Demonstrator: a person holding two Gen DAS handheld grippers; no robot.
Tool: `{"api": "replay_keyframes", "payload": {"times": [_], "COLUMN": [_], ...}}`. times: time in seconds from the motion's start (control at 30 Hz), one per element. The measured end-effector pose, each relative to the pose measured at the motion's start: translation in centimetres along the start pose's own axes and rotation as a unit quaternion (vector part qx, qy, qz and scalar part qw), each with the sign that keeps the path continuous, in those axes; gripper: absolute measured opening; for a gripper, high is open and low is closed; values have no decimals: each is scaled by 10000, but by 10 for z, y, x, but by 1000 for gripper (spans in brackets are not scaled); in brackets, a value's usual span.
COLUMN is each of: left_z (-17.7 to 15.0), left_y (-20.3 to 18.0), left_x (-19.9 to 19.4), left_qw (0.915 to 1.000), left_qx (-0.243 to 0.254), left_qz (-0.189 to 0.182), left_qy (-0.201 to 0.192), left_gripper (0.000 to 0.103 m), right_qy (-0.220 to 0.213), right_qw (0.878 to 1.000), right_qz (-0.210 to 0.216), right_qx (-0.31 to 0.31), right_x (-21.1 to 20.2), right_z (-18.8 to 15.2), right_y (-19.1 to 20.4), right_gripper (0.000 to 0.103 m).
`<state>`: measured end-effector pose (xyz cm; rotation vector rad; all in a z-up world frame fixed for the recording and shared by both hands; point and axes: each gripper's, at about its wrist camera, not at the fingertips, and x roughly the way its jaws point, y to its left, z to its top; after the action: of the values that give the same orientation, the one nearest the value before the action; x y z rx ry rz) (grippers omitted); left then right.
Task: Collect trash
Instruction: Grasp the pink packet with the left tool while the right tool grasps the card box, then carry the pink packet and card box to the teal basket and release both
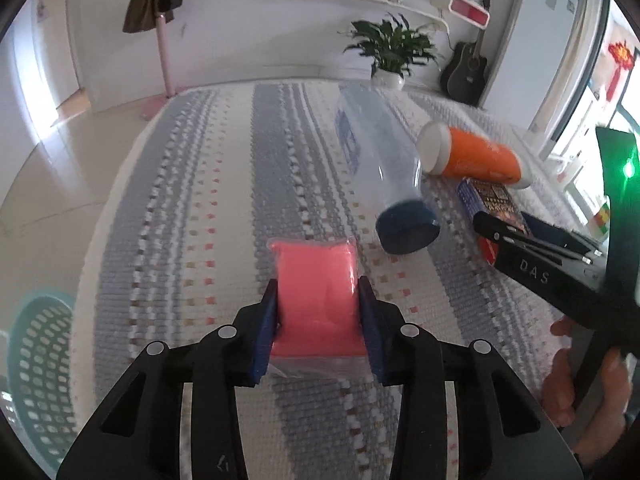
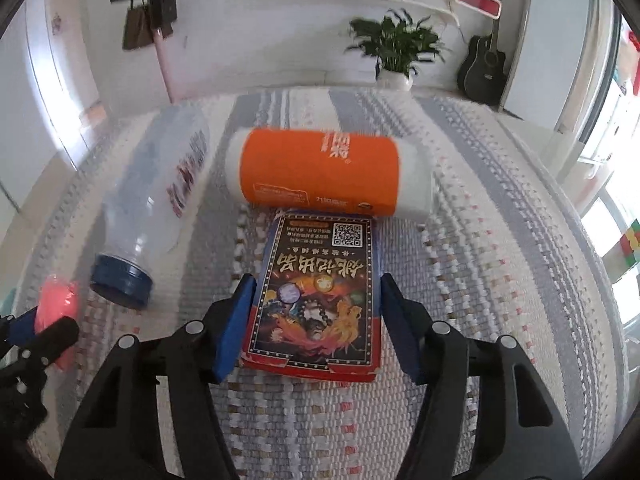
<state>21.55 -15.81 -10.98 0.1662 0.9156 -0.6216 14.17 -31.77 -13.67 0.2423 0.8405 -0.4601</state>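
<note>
My left tool [image 1: 318, 312] has its blue pads pressed on both sides of a pink plastic-wrapped soft packet [image 1: 316, 292] lying on the grey-and-white woven cloth of the tabletop [image 1: 192, 208]. My right tool [image 2: 316, 320] straddles a dark printed cardboard box [image 2: 316, 296], its pads just beside the edges; I cannot tell whether they touch. Behind it lie an orange-and-white cylindrical canister [image 2: 324, 172] and a clear plastic bottle with blue cap [image 2: 156, 196].

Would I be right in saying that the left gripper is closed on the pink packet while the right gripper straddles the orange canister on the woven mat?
Not quite. The right gripper straddles the printed card box, not the orange canister, which lies just beyond the box, as the right wrist view shows. The rest holds: the left gripper is closed on the pink packet, on the woven mat.
</note>
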Motion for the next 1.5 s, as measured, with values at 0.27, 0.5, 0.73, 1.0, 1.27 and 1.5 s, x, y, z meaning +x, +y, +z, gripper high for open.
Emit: {"api": "replay_keyframes", "payload": {"times": [0.27,0.5,0.73,1.0,1.27,1.5], "left_z": [5,-2,-21,-49,-71,-74], "left_y": [41,106,188,274,324,336], "left_x": [-83,-163,-223,-219,-185,-194], "left_qw": [9972,9881,9769,9705,9682,9608], "left_qx": [-345,-863,-1250,-1982,-2420,-2675], "left_qz": [-44,136,550,816,531,482], "left_qy": [-664,-1269,-1642,-1106,-341,-537], "left_gripper": [36,36,36,36,37,55], "right_qy": [-389,-1020,-1152,-790,-194,203], "right_qw": [9956,9824,9659,9547,9558,9528], "right_qz": [802,1535,2160,2572,2514,2626], "right_qx": [280,-300,-838,-1274,-1510,-1512], "right_x": [-64,-150,-191,-186,-143,-119], "right_z": [-10,8,8,-19,-48,-59], "right_y": [9,92,186,283,338,358], "right_gripper": [58,58,58,58,59,61]}}
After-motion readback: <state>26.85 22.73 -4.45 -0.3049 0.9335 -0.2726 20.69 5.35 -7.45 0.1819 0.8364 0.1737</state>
